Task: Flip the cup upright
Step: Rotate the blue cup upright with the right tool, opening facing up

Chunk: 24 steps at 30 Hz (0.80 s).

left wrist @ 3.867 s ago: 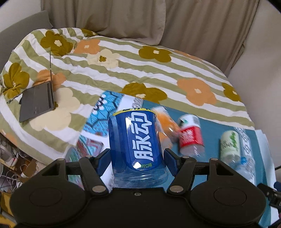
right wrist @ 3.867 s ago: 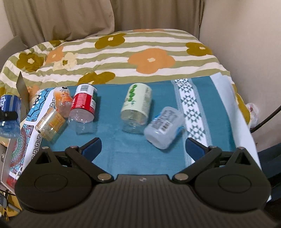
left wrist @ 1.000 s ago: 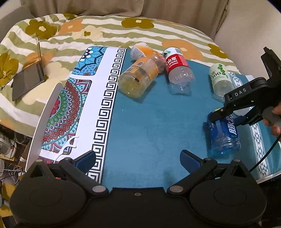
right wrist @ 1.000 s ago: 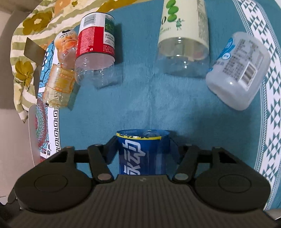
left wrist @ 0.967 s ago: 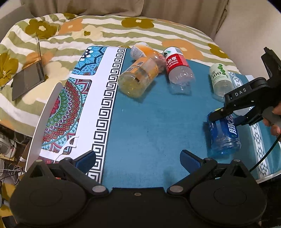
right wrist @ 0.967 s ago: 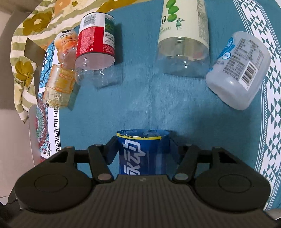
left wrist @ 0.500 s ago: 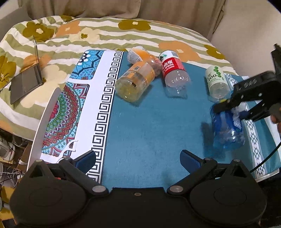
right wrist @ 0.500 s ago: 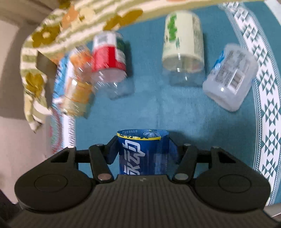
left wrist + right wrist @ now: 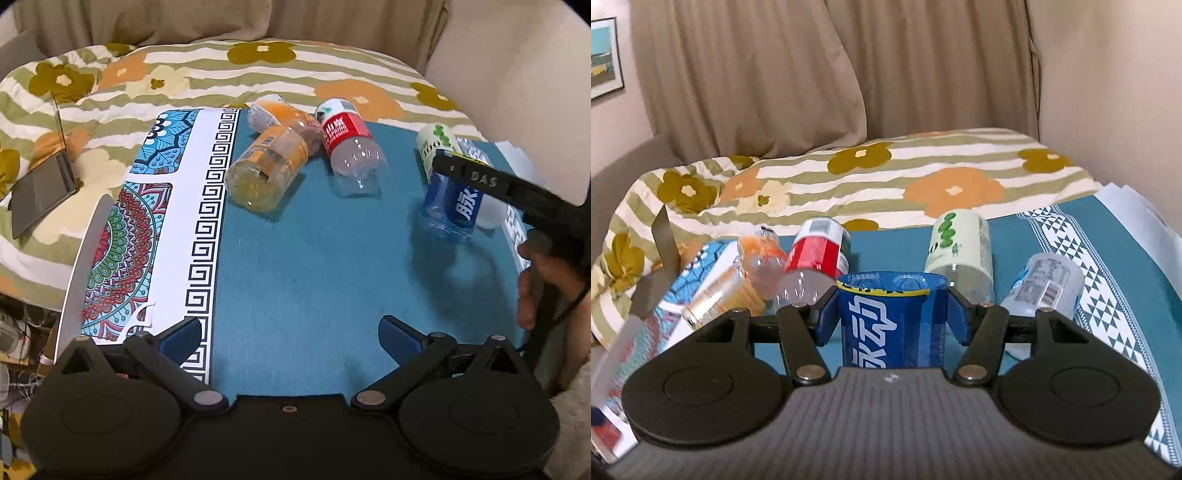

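The blue cup (image 9: 892, 321) sits low in the centre of the right wrist frame, open rim up, clamped between the right tongs (image 9: 891, 317) above the teal mat (image 9: 314, 266). The left tongs (image 9: 290, 334) gape wide at the lower frame, holding nothing. Red-label (image 9: 349, 144), orange (image 9: 267, 170) and green-label (image 9: 958, 245) cups lie toppled beyond.

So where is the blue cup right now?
The blue cup is gripped in the right gripper, on the right side of the teal mat, just in front of the green-and-white bottle.
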Each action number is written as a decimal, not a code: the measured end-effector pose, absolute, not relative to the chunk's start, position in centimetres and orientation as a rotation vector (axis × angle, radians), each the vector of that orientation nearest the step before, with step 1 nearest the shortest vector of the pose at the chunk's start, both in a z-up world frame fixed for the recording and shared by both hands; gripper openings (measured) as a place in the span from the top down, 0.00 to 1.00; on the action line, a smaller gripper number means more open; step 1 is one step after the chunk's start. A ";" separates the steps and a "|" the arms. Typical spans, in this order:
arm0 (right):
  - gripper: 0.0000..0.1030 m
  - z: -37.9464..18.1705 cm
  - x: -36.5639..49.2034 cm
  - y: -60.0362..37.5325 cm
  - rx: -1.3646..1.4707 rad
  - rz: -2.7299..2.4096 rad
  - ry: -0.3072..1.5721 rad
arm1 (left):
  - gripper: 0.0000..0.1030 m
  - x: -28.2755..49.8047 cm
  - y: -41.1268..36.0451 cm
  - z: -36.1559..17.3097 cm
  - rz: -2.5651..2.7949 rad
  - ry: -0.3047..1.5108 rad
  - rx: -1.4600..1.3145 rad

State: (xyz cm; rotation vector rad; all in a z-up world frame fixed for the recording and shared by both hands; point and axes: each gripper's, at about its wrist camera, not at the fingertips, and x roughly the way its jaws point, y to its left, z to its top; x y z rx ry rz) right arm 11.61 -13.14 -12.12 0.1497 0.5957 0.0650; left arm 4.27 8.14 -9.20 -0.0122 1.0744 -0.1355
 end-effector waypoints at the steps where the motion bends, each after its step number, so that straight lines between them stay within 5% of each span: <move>1: 0.28 -12.5 11.4 -13.0 0.143 0.064 0.591 | 0.00 4.2 8.2 -9.4 -0.136 1.073 -0.004; 24: 0.26 -14.3 6.4 -12.3 0.079 0.088 0.601 | 0.00 3.5 7.8 -10.3 -0.171 1.067 0.007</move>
